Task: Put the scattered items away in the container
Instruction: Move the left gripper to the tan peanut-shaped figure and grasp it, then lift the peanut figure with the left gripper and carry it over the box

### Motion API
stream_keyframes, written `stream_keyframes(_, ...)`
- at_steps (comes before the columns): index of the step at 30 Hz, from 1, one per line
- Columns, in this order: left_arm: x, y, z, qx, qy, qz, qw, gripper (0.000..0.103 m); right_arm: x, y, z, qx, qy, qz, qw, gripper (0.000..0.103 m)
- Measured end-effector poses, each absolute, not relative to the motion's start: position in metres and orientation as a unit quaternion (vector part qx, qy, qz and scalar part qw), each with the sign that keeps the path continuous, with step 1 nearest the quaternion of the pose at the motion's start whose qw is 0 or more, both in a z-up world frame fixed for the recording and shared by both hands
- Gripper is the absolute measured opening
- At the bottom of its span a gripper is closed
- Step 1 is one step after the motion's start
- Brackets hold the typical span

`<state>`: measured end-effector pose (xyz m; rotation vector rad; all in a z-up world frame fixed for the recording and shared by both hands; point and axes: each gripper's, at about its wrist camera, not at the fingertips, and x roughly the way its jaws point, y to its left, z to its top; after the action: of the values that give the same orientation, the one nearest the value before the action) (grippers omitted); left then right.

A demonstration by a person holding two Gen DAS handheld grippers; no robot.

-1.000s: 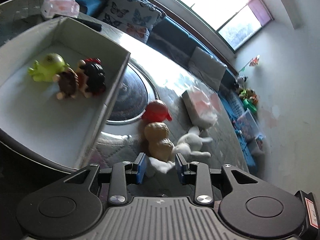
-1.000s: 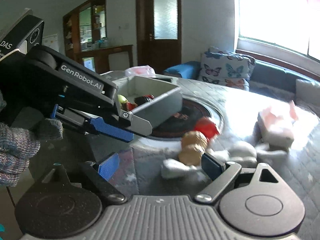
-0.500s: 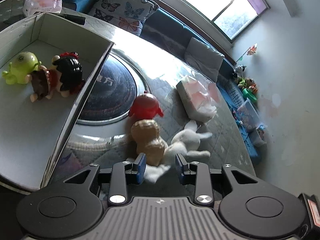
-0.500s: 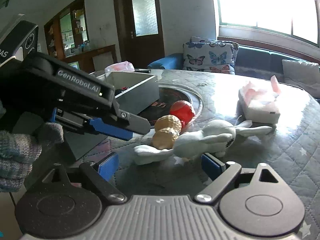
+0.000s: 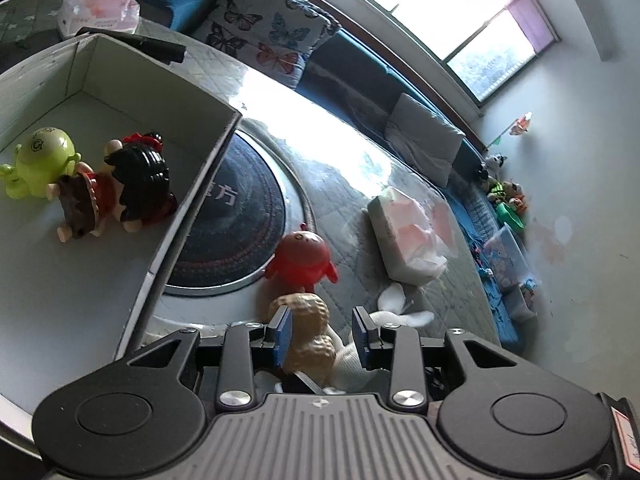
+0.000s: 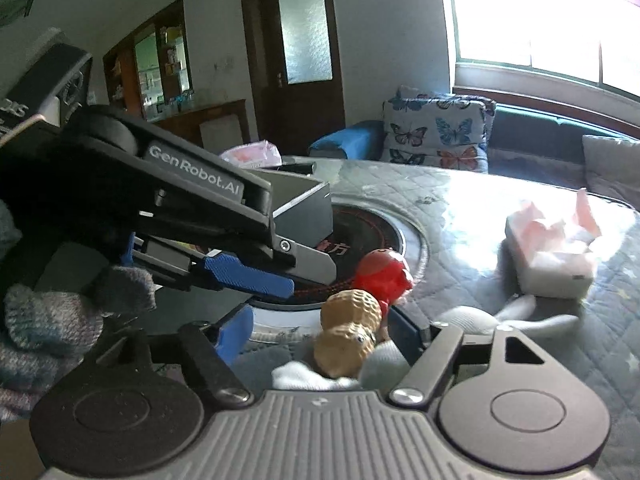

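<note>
Your left tool (image 5: 322, 330) is partly spread, ribbed blue pads either side of the peanut toy (image 5: 310, 334). The 9 o'clock pad sits against its pitted tan shell; the 3 o'clock pad is apart from it, against the soft white plush rabbit (image 5: 394, 316). No grip yet.

Your right tool (image 6: 320, 334) is wide, the same peanut toy (image 6: 348, 332) between its fingers, touching neither.

The glossy red round figure (image 5: 302, 258) is at 12 o'clock of the peanut, touching it, on the rim of the round dark inset plate (image 5: 236, 224).

The grey cardboard box (image 5: 192, 184) is at 10 o'clock on the quilted bench (image 5: 344, 200), holding a smooth green figure (image 5: 42, 162) and two dolls (image 5: 116, 192).

A pink-white tissue pack (image 5: 408, 240) lies at 1 o'clock.
</note>
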<state>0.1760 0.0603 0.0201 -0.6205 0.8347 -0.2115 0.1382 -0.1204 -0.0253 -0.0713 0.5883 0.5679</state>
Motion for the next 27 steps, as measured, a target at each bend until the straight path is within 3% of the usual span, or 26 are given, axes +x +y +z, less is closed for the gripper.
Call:
stream_keyframes(2, 0.179, 0.061, 0.018, -0.298, 0.401, -0.101, 0.861, 0.036, 0.146, -0.114, -0.03, -0.045, 0.294, 0.274, 0.914, 0.067)
stream_keyframes(12, 0.19, 0.058, 0.007, -0.302, 0.415, -0.101, 0.852, 0.036, 0.163, -0.101, -0.046, -0.073, 0.331, 0.252, 0.906, 0.059)
stream_keyframes(15, 0.193, 0.055, 0.002, -0.299, 0.424, -0.102, 0.848, 0.037, 0.165, -0.099, -0.05, -0.078, 0.341, 0.255, 0.902, 0.053)
stream_keyframes(17, 0.194, 0.055, -0.001, -0.3, 0.427, -0.098, 0.847, 0.037, 0.168, -0.1, -0.052, -0.073, 0.349, 0.255, 0.899, 0.043)
stream_keyframes(27, 0.19, 0.053, -0.006, -0.303, 0.433, -0.092, 0.844, 0.038, 0.164, -0.114, -0.052, -0.03, 0.352, 0.255, 0.9, 0.04)
